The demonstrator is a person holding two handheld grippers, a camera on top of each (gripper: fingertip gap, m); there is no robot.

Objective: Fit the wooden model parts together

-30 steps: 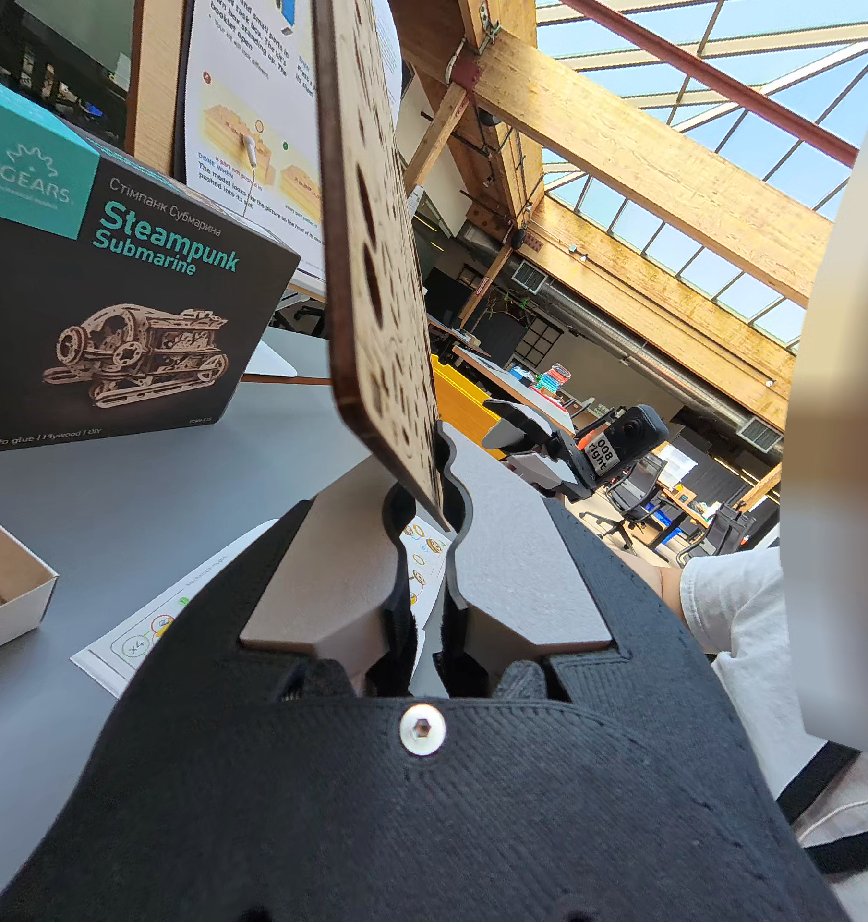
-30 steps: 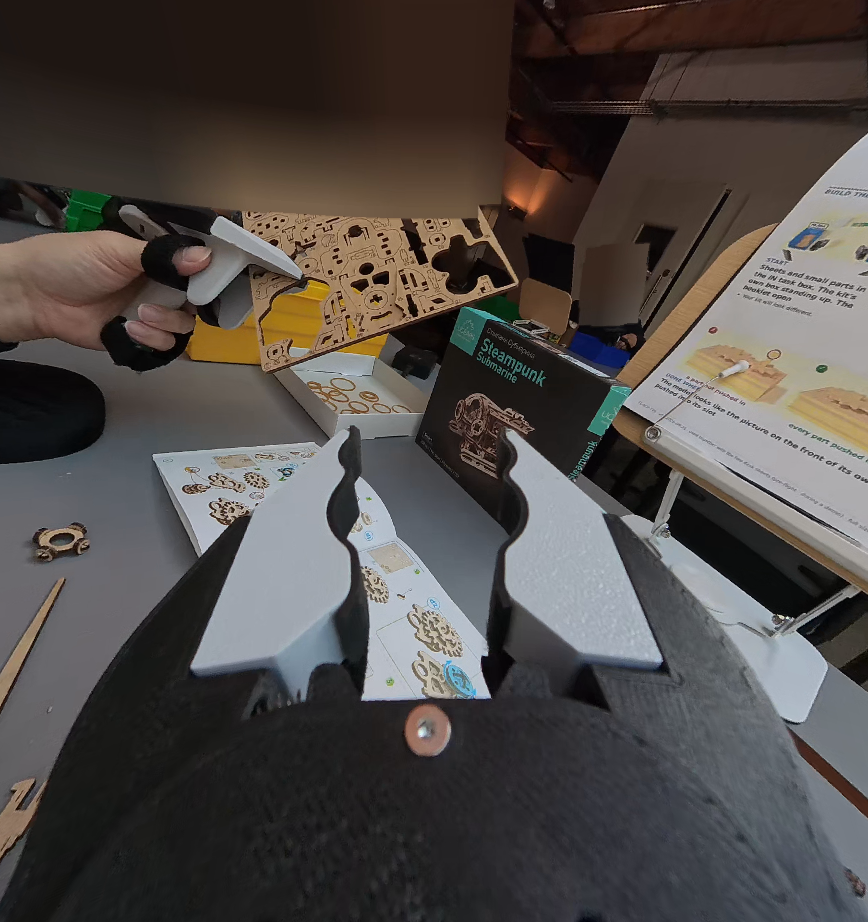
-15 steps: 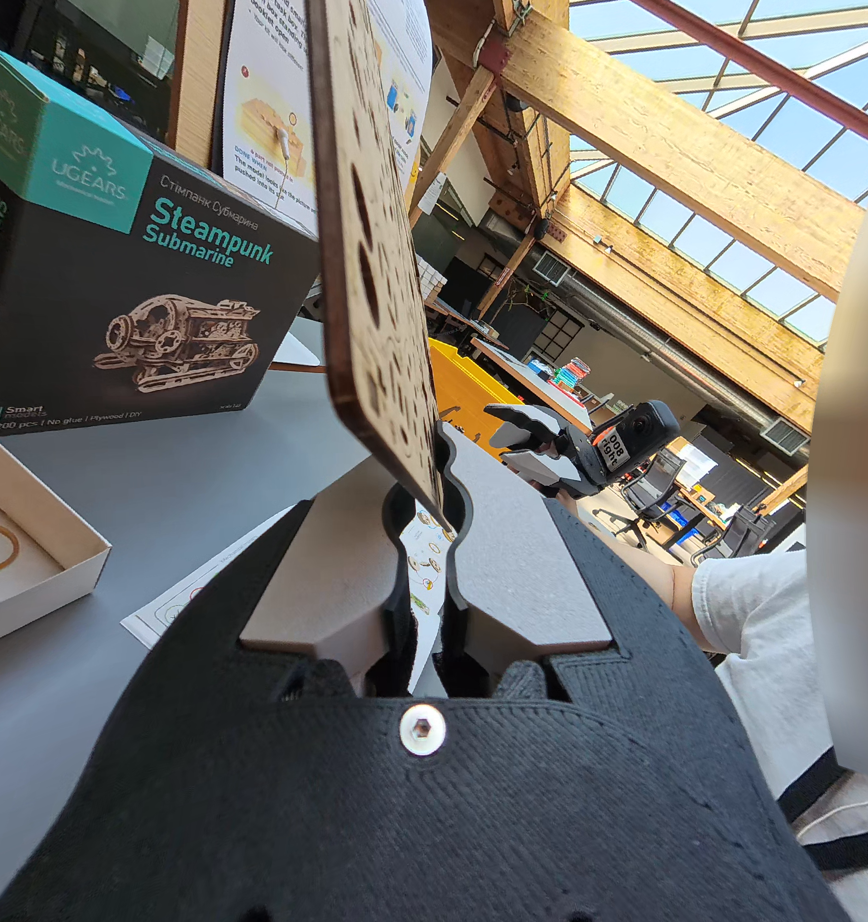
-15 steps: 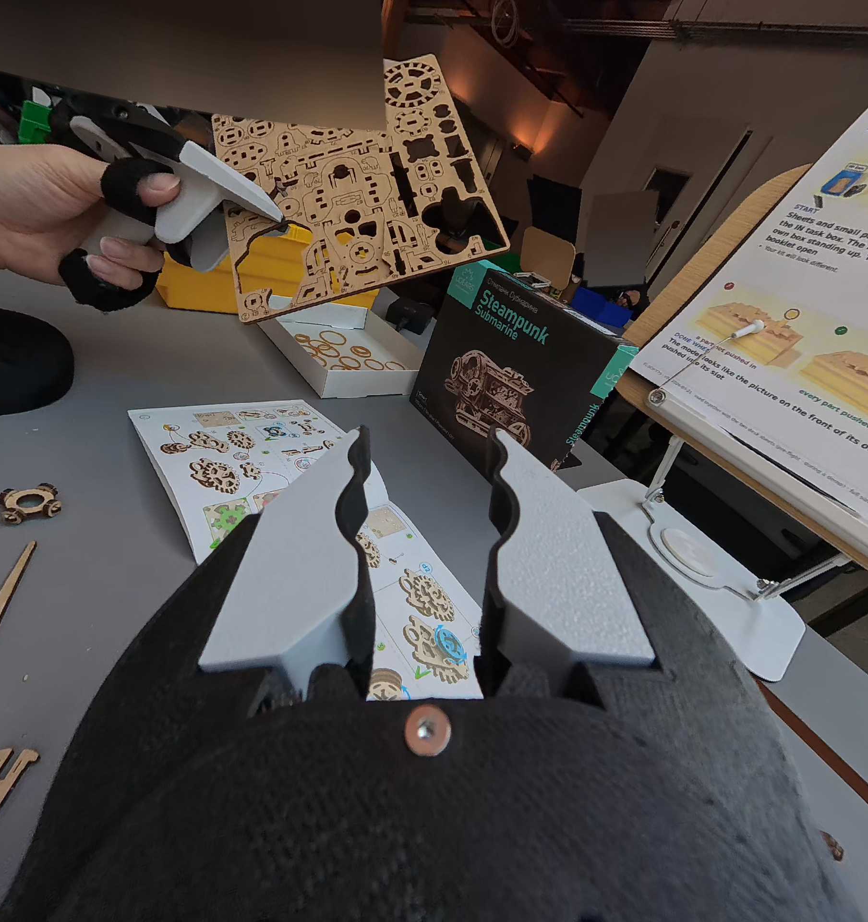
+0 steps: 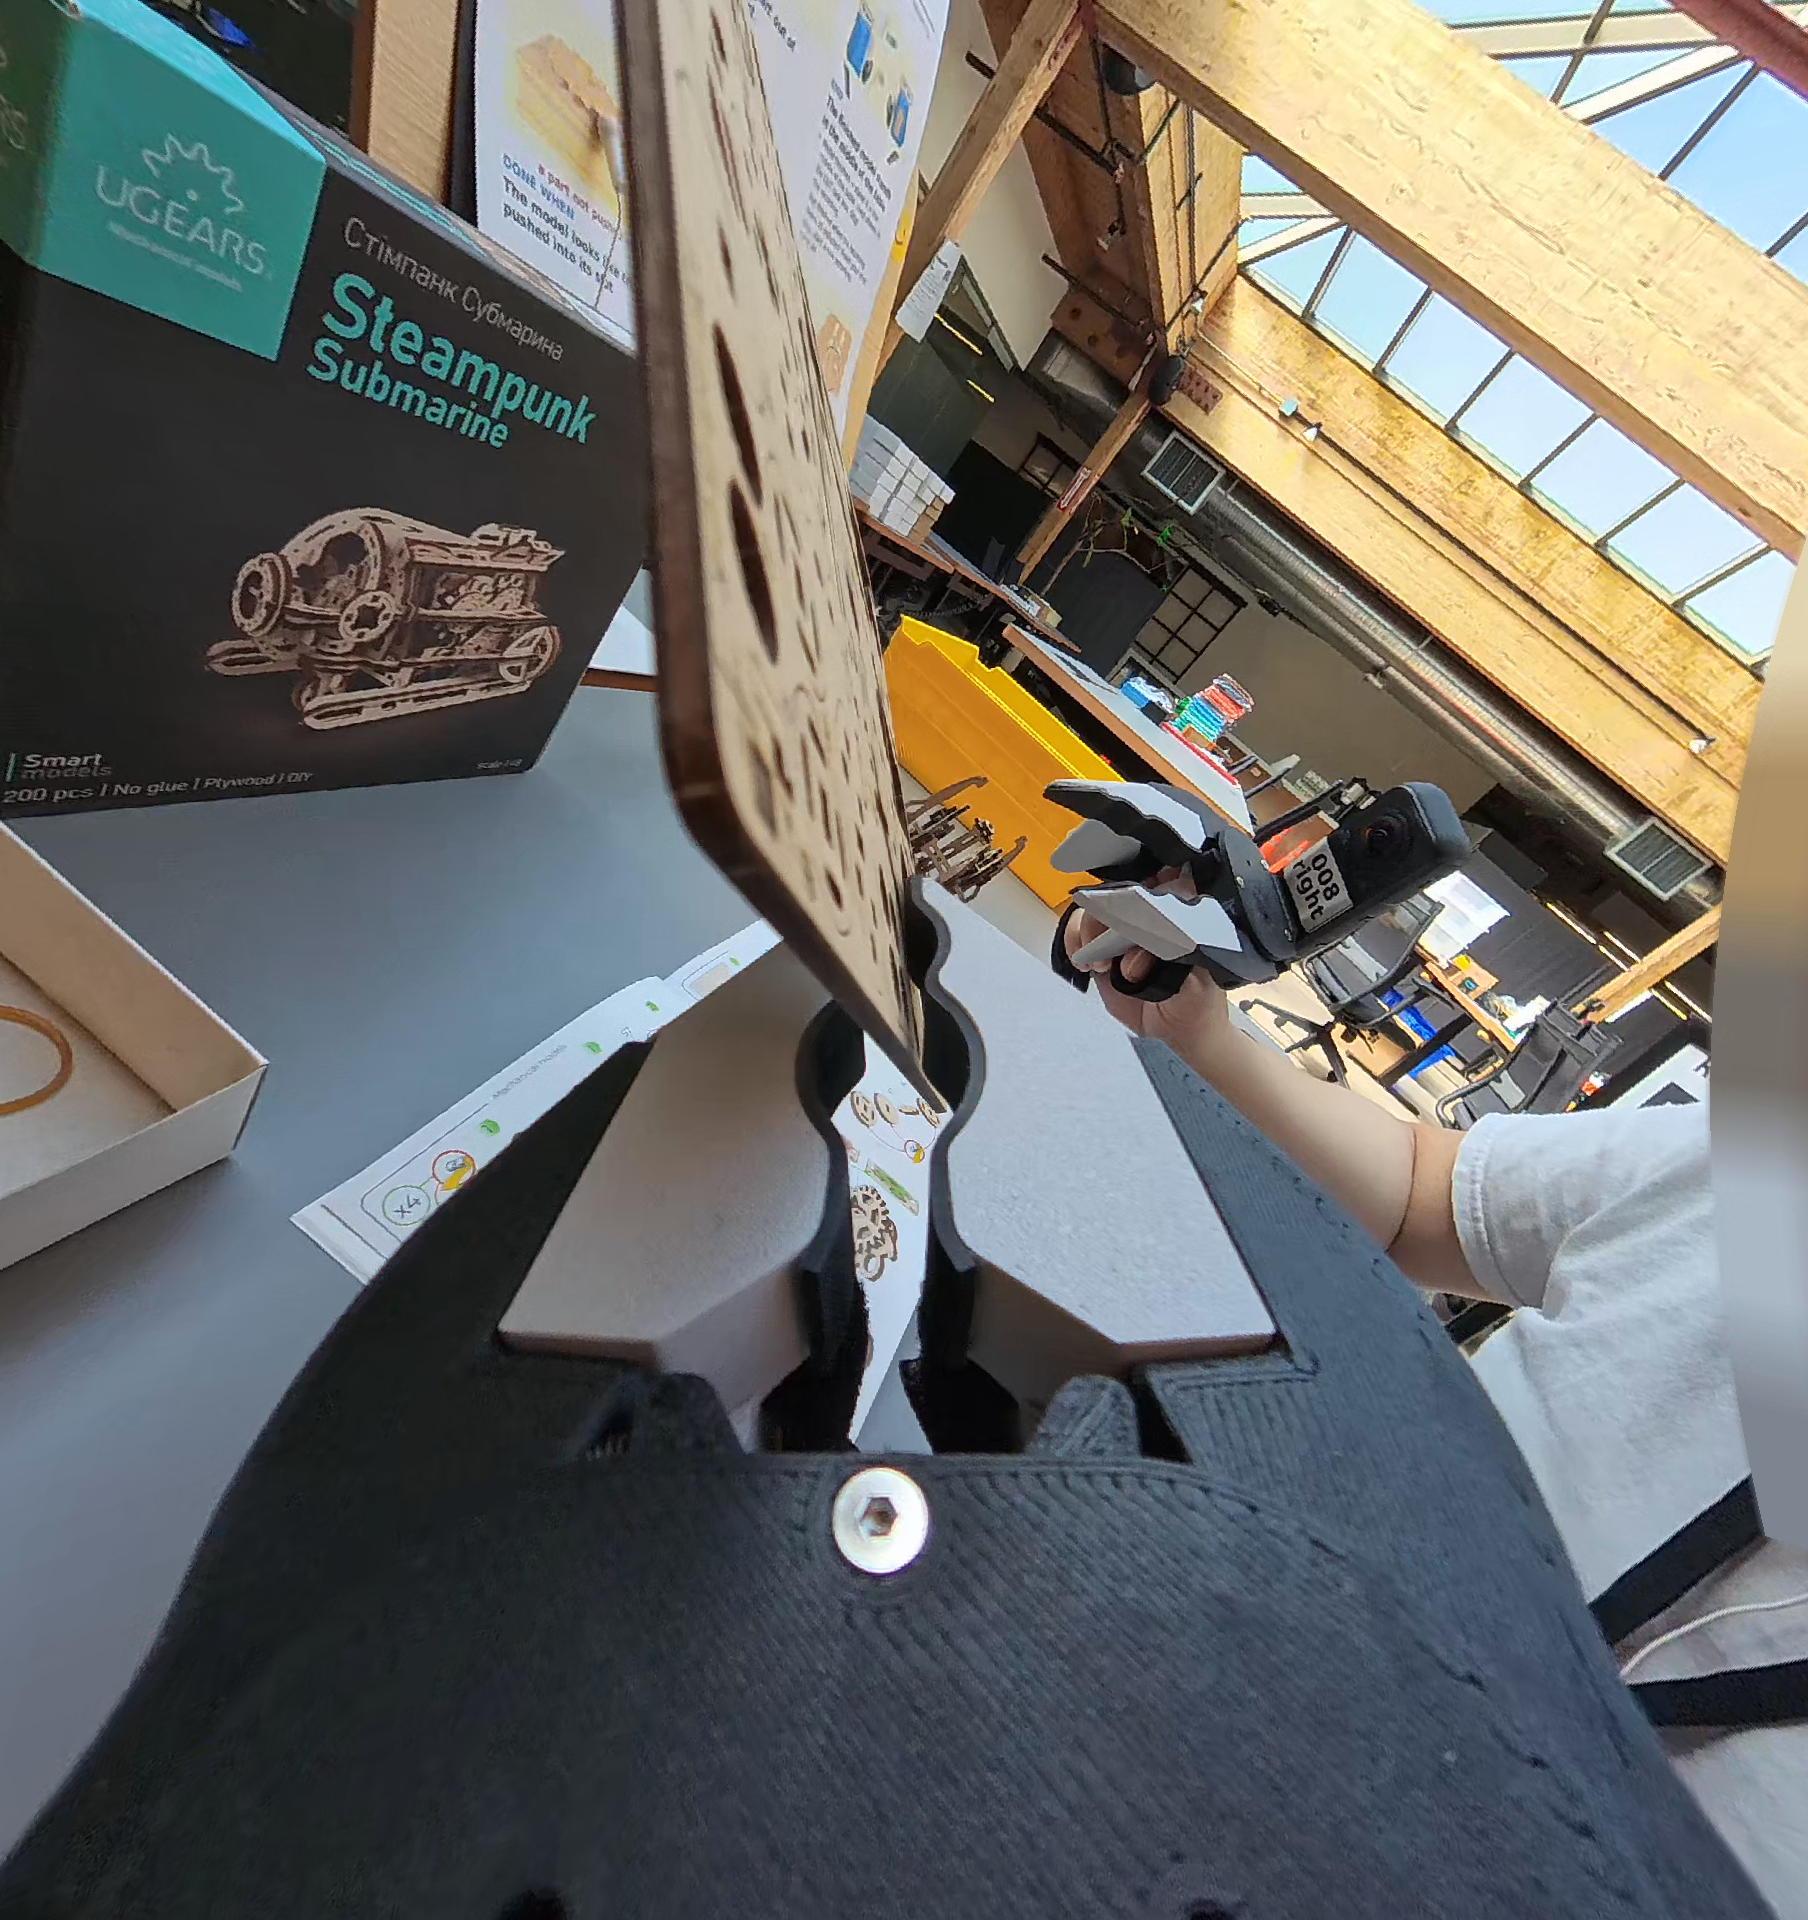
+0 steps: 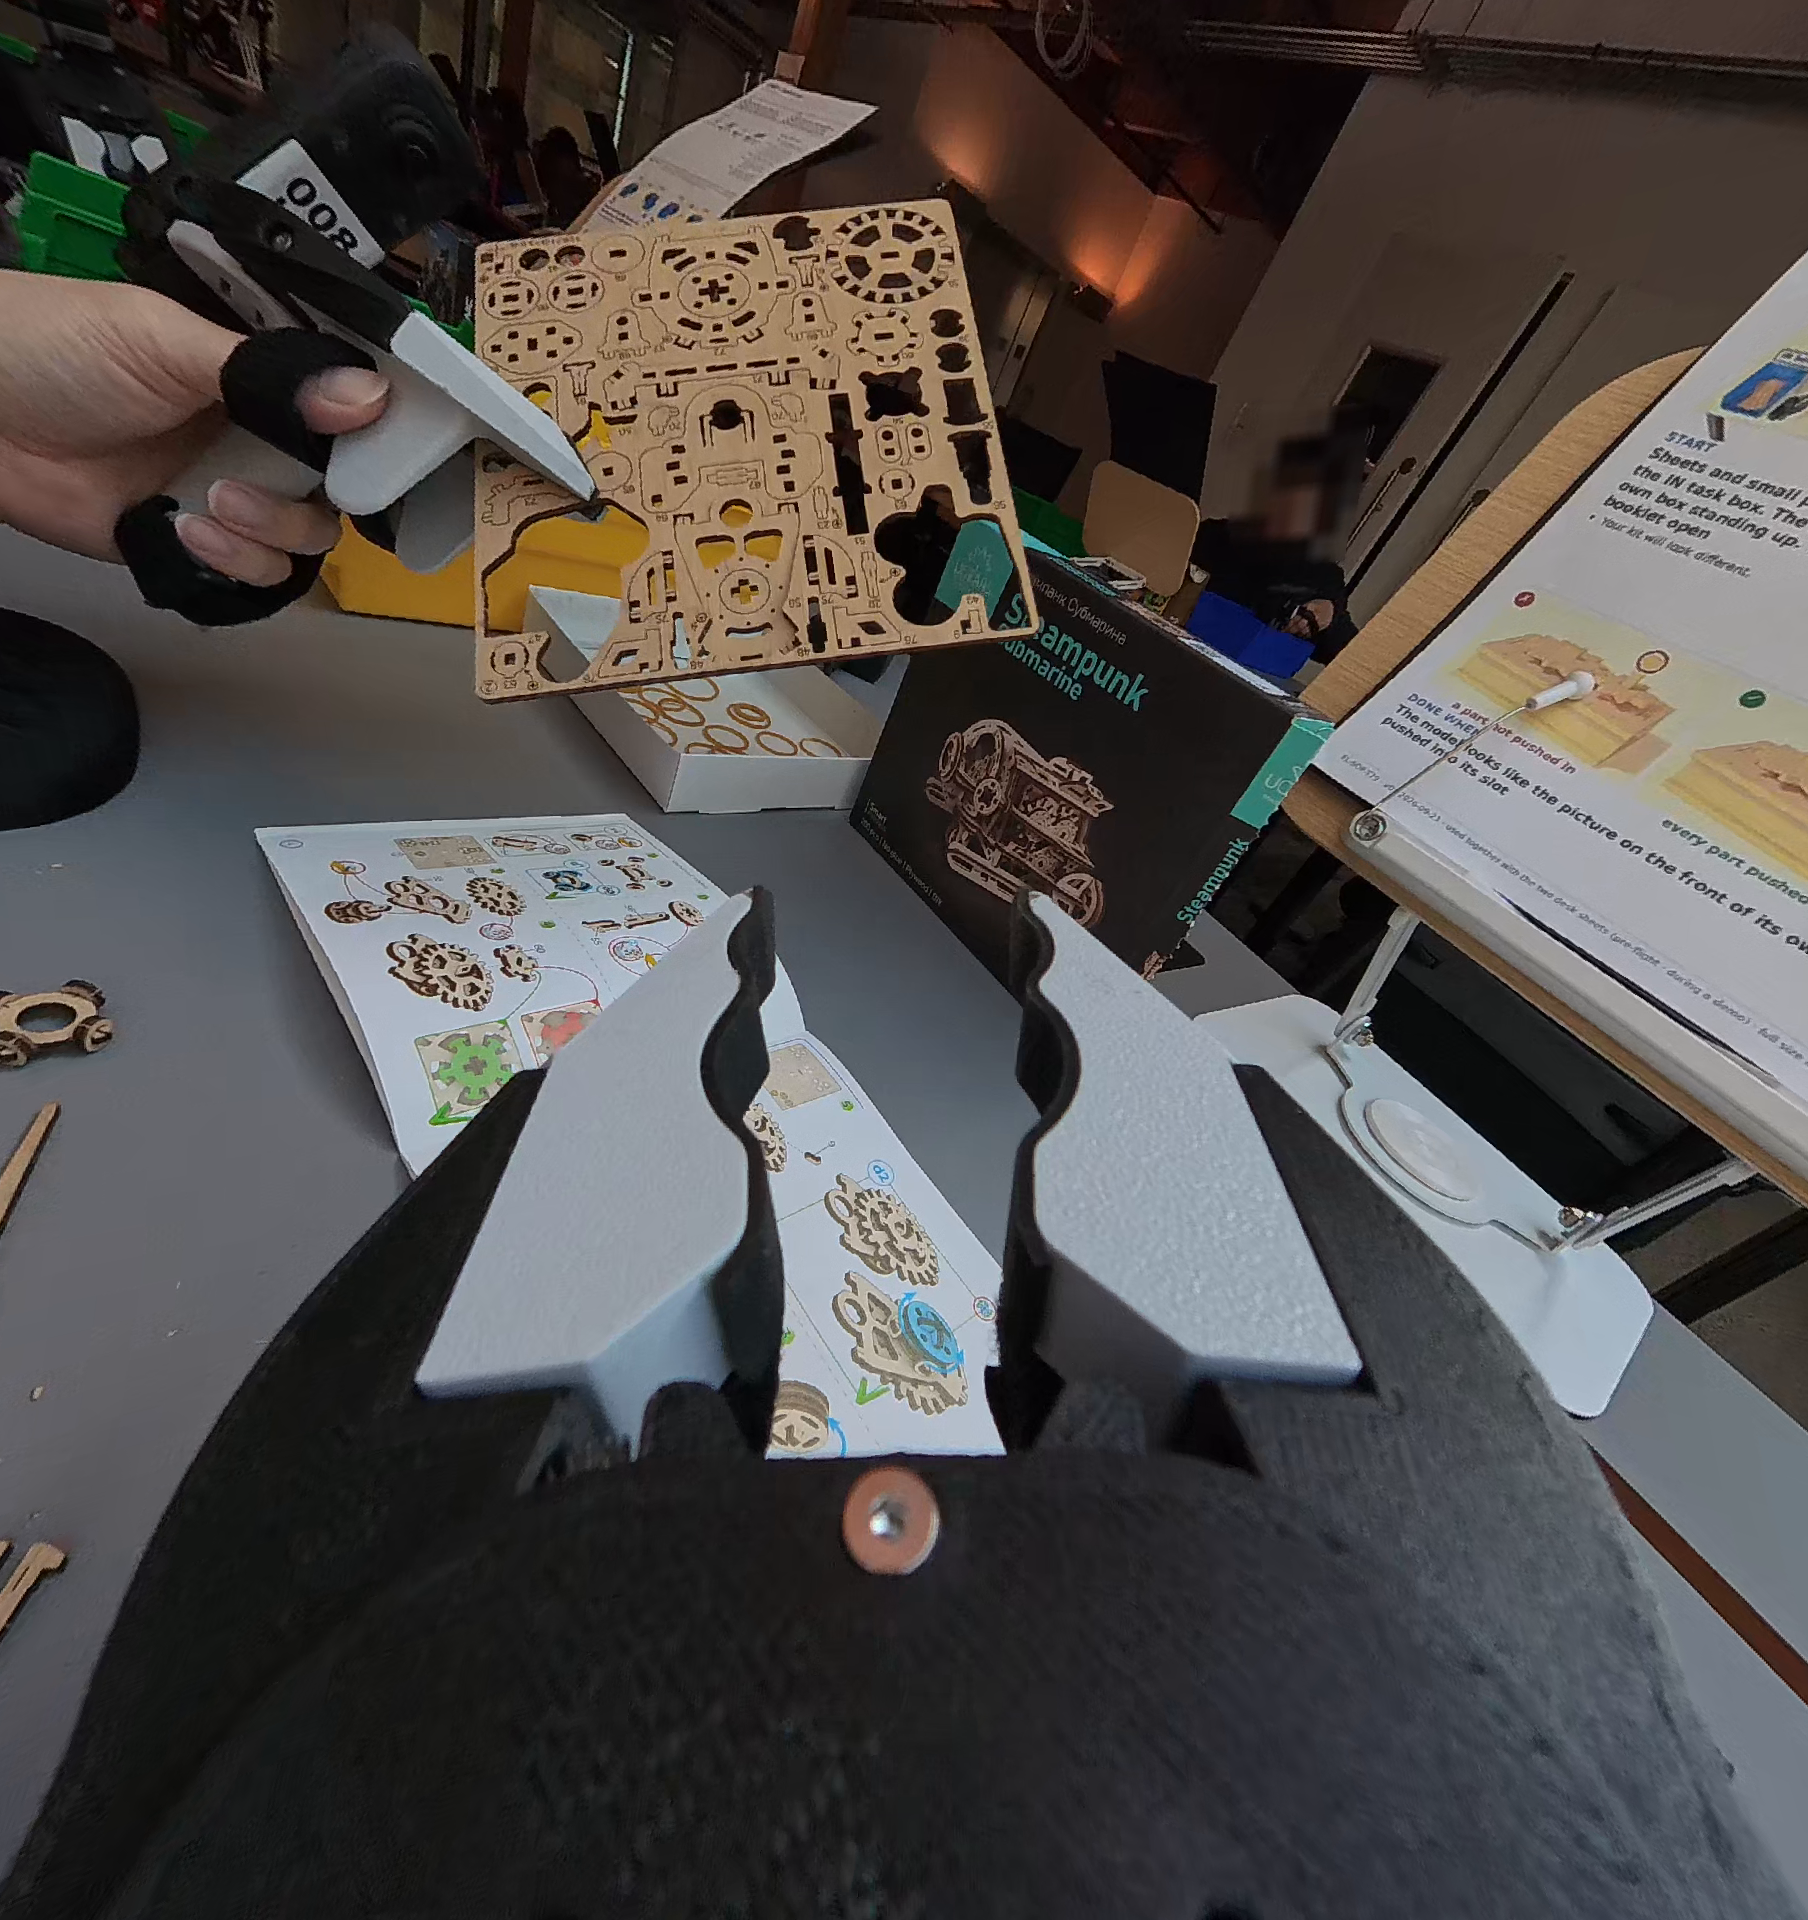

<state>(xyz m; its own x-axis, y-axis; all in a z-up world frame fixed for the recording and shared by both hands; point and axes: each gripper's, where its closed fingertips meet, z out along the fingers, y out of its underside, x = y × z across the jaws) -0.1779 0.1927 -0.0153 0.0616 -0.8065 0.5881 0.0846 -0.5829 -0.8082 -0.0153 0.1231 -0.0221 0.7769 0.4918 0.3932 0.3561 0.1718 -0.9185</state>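
My left tool (image 5: 895,997) pinches the flat, laser-cut tan plywood parts sheet (image 6: 734,447) above the grey tabletop (image 6: 204,790); my right tool (image 6: 889,935) gapes empty below that sheet.

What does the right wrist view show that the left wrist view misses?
Right wrist view only: the laser-cut plywood parts sheet face-on, loose wooden pieces on the grey table, the open right gripper from behind. Left wrist view only: skylights, the yellow bin's interior. Both: the left gripper clamping the sheet, the black kit box, the instruction booklet.
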